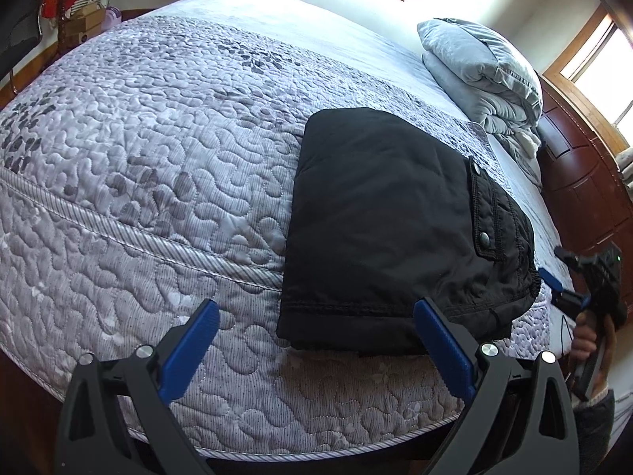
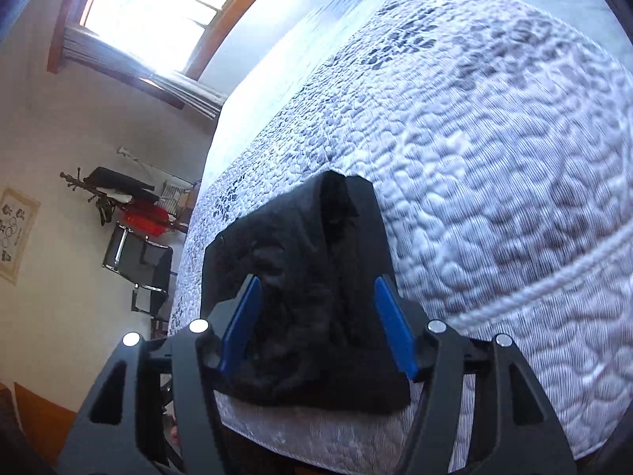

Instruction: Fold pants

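Both open grippers [image 1: 316,330] [image 2: 318,326] beside folded pants [image 1: 387,233].

The black pants [image 1: 379,221] are seen folded into a compact rectangle, laid flat near the bed's [image 1: 158,158] front edge, snap-buttoned pocket flap facing up.

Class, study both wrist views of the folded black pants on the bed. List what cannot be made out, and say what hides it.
- Black pants, left wrist view: layers underneath, hidden by the top fold.
- Pants' near edge, right wrist view: blurred, partly behind the right gripper fingers.
- Right gripper, left wrist view: one finger, hidden behind the pants.
- Folded grey bedding: what it is, unclear.
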### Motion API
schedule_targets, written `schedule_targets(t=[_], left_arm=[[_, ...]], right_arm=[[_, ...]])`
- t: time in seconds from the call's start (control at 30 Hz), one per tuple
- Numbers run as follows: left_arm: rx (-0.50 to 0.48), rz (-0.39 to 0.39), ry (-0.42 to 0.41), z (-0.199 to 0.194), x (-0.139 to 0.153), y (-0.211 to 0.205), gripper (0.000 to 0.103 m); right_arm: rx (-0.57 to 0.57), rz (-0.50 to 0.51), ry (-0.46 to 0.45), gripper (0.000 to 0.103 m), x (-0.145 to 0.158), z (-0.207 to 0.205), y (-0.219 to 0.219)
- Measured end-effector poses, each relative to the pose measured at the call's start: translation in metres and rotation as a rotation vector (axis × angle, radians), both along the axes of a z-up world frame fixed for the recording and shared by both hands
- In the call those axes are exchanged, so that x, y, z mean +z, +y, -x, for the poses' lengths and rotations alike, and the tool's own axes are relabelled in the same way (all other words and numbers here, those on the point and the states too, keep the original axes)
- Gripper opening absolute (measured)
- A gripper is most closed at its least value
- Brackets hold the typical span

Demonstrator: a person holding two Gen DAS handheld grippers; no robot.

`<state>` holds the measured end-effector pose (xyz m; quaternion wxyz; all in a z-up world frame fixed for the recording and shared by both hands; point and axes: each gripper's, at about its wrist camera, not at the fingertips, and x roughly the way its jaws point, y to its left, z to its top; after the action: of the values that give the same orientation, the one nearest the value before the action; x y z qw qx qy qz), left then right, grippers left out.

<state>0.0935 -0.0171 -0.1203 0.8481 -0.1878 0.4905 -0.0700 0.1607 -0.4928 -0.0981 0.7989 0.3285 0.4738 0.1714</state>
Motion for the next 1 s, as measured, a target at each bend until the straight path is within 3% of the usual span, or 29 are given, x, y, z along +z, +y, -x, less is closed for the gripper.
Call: schedule_targets(t=[0.07,0.13,0.2,0.23,0.43,0.7,0.87,1.0], left_arm=[[0.004,0.002,-0.002,0.001,0.001,0.001,0.099],[0.004,0.005,-0.001,0.002,0.001,0.001,0.099],[-0.001,0.003,0.0,0.003,0.001,0.001,0.099],[-0.002,0.001,0.0,0.004,0.001,0.001,0.099],[-0.008,-0.013,-0.005,0.001,0.003,-0.001,0.099],[-0.046,-0.077,-0.083,-0.003,0.03,-0.015,0.099],[-0.075,-0.139,-0.148,-0.005,0.052,-0.028,0.099],[-0.088,-0.179,-0.181,-0.007,0.064,-0.035,0.099]], right_arm=[[0.011,0.031,0.01,0.06,-0.002,-0.015,0.007],[0.004,0.048,0.023,0.053,-0.006,-0.029,0.013],[-0.001,0.048,0.023,0.029,-0.009,-0.04,0.016],[0.002,0.05,0.018,0.024,-0.01,-0.042,0.018],[0.01,0.096,-0.002,0.006,-0.008,-0.054,0.027],[0.012,0.119,0.046,0.007,-0.036,-0.057,0.026],[0.025,0.127,0.0,0.015,-0.028,-0.047,0.024],[0.032,0.122,-0.025,0.03,-0.018,-0.029,0.018]])
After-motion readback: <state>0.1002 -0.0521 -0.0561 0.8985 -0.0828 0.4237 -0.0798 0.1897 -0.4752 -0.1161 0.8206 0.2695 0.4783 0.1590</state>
